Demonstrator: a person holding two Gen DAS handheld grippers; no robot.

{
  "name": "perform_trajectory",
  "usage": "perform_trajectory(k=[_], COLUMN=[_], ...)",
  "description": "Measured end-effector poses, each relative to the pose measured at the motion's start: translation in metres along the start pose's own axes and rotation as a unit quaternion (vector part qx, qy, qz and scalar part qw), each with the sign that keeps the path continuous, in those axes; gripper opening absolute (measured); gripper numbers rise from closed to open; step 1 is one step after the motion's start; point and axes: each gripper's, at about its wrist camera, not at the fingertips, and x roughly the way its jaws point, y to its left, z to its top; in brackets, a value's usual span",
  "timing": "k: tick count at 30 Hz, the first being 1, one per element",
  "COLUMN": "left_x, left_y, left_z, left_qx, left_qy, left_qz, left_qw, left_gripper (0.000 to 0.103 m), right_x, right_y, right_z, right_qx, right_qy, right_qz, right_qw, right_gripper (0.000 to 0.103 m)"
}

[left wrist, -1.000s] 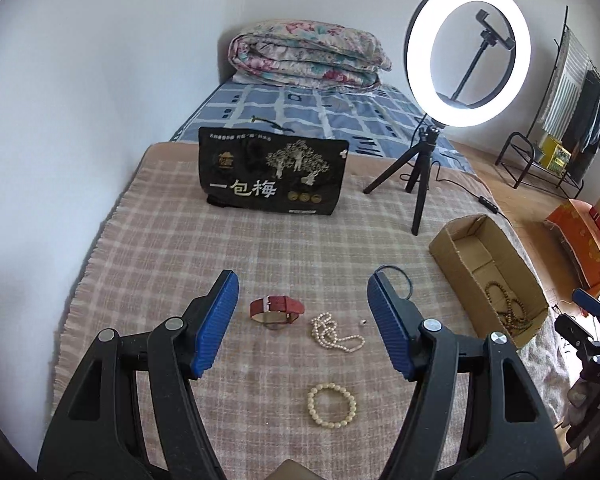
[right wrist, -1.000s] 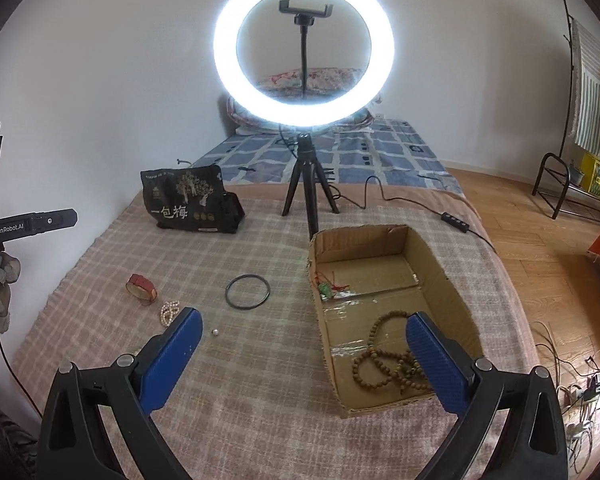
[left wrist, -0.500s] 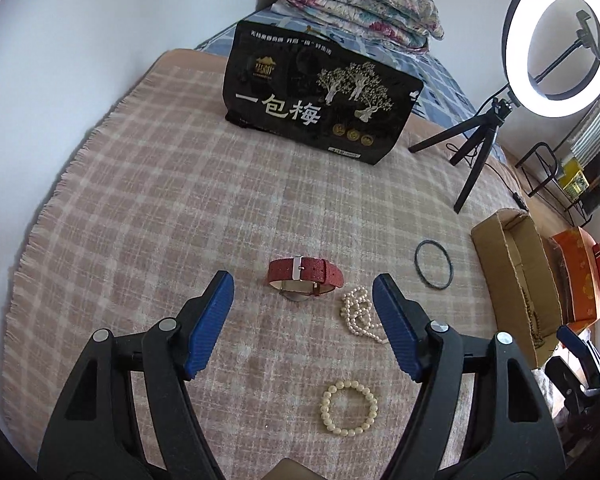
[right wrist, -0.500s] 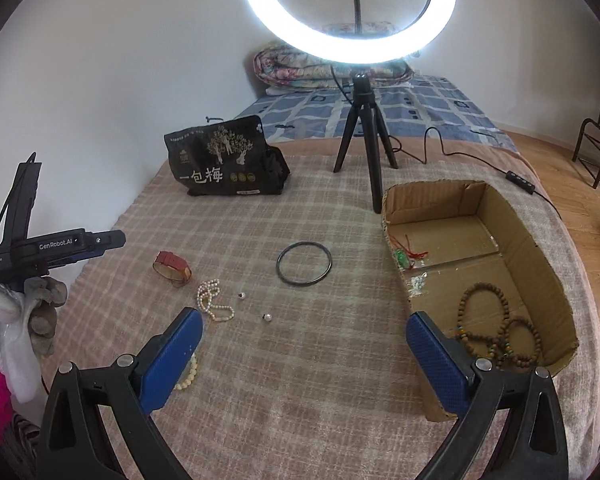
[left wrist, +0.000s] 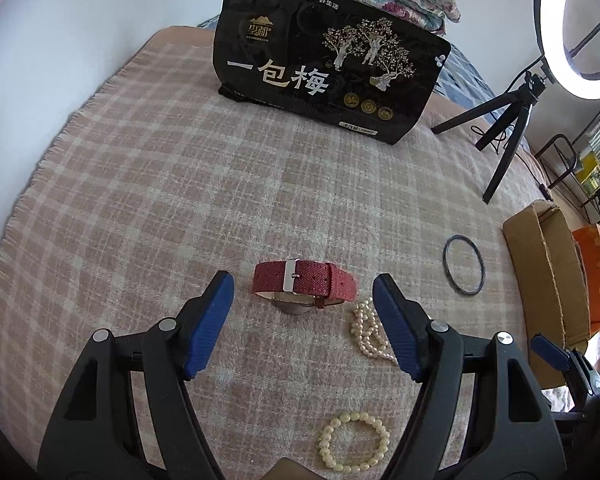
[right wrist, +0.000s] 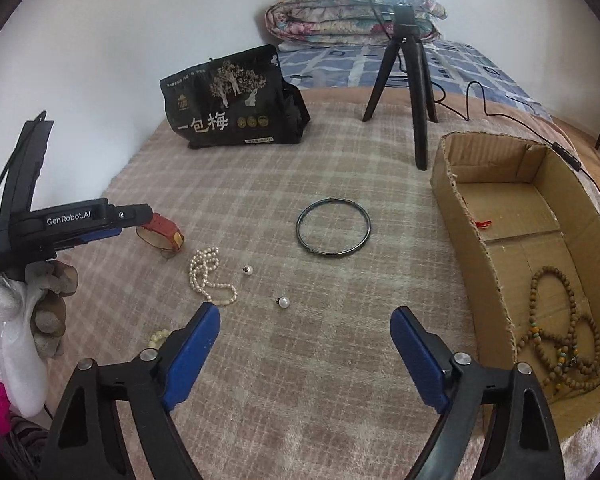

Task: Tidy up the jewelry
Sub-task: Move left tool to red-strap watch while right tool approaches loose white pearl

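Observation:
A red watch (left wrist: 304, 285) lies on the plaid blanket just ahead of my open, empty left gripper (left wrist: 303, 285), between its blue fingertips. A pearl necklace (left wrist: 368, 334) lies by the right finger, a cream bead bracelet (left wrist: 354, 446) below it. A black bangle (left wrist: 463, 265) lies to the right. In the right wrist view my right gripper (right wrist: 305, 317) is open and empty above the blanket, with a loose pearl (right wrist: 284, 302) just ahead, another bead (right wrist: 247, 269), the necklace (right wrist: 208, 276) and the bangle (right wrist: 333, 232) beyond. The cardboard box (right wrist: 472, 216) at the right holds brown prayer beads (right wrist: 560, 332).
A black snack bag (left wrist: 324, 80) stands at the back of the blanket. A ring light tripod (right wrist: 404, 92) stands behind the box, its cable trailing right. Folded quilts (right wrist: 352, 12) lie on the bed behind. The left gripper (right wrist: 100, 220) shows at the left of the right wrist view.
My left gripper has moved forward and down, closing in on the red watch. My right gripper has moved forward and lower over the blanket toward the loose pearls. Both stay open.

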Motion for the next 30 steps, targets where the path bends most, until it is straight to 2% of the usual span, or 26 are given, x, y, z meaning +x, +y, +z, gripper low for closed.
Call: perform_trajectory(k=[7, 9, 16, 20, 30], left_x=[0.011, 0.014, 0.024, 0.03, 0.036], left_y=[-0.011, -0.014, -0.019, -0.014, -0.011], left_z=[-0.001, -0.001, -0.005, -0.004, -0.003], left_qx=[0.033, 0.043, 0.066, 0.057, 0.043], left_qy=[-0.01, -0.007, 0.001, 0.008, 0.012], left_qz=[0.024, 0.025, 0.04, 0.041, 0.034], left_qw=[0.9991, 0.9987, 0.997, 0.9975, 0.9984], left_gripper=[0.074, 0.074, 0.074, 0.074, 0.074], right_x=[0.031, 0.037, 0.045, 0.052, 0.061], right_y=[0.011, 0.011, 0.01, 0.01, 0.02], right_z=[-0.008, -0.008, -0.001, 0.0, -0.001], right_qx=[-0.041, -0.038, -0.032, -0.025, -0.058], right_qy=[0.022, 0.032, 0.025, 0.034, 0.039], right_qz=[0.001, 0.006, 0.019, 0.035, 0.004], right_qw=[0.999, 0.999, 0.999, 0.998, 0.998], right_gripper=[0.069, 0.065, 0.051, 0.041, 0.038])
